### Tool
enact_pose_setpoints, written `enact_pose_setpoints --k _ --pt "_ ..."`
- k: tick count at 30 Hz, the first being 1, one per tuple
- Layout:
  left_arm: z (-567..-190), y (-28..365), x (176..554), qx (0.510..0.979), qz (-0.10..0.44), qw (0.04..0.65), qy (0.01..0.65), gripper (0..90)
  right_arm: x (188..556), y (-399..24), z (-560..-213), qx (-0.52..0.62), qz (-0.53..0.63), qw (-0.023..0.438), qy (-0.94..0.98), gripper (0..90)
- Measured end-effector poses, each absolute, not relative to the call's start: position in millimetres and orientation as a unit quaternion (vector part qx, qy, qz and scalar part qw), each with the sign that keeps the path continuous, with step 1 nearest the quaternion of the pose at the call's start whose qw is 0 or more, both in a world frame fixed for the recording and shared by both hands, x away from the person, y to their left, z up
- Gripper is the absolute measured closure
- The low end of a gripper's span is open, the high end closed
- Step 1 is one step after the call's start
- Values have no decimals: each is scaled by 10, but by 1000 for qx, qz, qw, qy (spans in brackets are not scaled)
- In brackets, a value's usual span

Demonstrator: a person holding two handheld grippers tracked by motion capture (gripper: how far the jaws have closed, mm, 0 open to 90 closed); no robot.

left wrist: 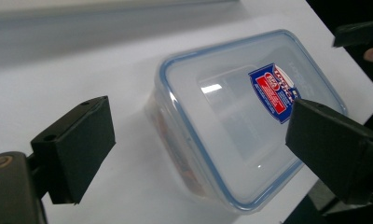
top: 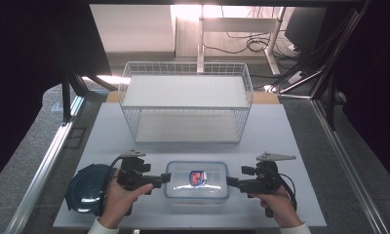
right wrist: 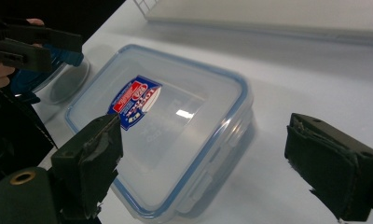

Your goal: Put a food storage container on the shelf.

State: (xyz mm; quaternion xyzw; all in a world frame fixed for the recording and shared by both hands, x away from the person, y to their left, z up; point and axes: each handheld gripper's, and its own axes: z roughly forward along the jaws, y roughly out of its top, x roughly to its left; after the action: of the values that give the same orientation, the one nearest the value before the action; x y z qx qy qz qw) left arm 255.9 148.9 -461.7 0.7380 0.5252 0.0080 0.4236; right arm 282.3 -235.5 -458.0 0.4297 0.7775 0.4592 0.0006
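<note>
Two grippers flank the clear lidded container (top: 197, 181) near the front edge of the surface (top: 290, 146), left gripper (top: 165, 178) and right gripper (top: 230, 181) with fingers wide, gripping nothing. It looks light, stiff and slick (smooth plastic); the short ends by the latches seem the surest hold. A blue bowl (top: 86, 195) sits at the front-left corner; a wire basket (top: 185, 102) stands toward the back edge, neither obstructing.
</note>
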Motion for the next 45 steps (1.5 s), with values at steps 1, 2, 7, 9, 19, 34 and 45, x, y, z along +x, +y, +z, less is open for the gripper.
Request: enact_pose_setpoints --k 1,2,7,9,19,34,45 --pt "-4633 1474 2572 738 4 423 526 74 2826 -2331 -4605 434 457 -6 777 107" --pt "-4654 1451 2591 738 -4 422 527 74 2831 -2287 -4654 439 454 -18 775 101" --pt "-4730 1380 2675 734 -34 421 532 75 2873 -2194 -4742 451 441 -34 775 87" --pt "-4775 1351 2725 731 -43 417 539 75 2888 -2174 -4761 453 438 -38 775 85" --pt "-4925 1261 2725 737 -83 402 537 74 2907 -2083 -4900 454 423 -64 782 80" --pt "-5091 1198 2792 735 -141 385 540 43 2973 -2021 -5047 468 409 -113 775 60" --pt "-5047 1315 2723 713 -132 416 549 247 2981 -2178 -5005 501 428 -132 741 294"
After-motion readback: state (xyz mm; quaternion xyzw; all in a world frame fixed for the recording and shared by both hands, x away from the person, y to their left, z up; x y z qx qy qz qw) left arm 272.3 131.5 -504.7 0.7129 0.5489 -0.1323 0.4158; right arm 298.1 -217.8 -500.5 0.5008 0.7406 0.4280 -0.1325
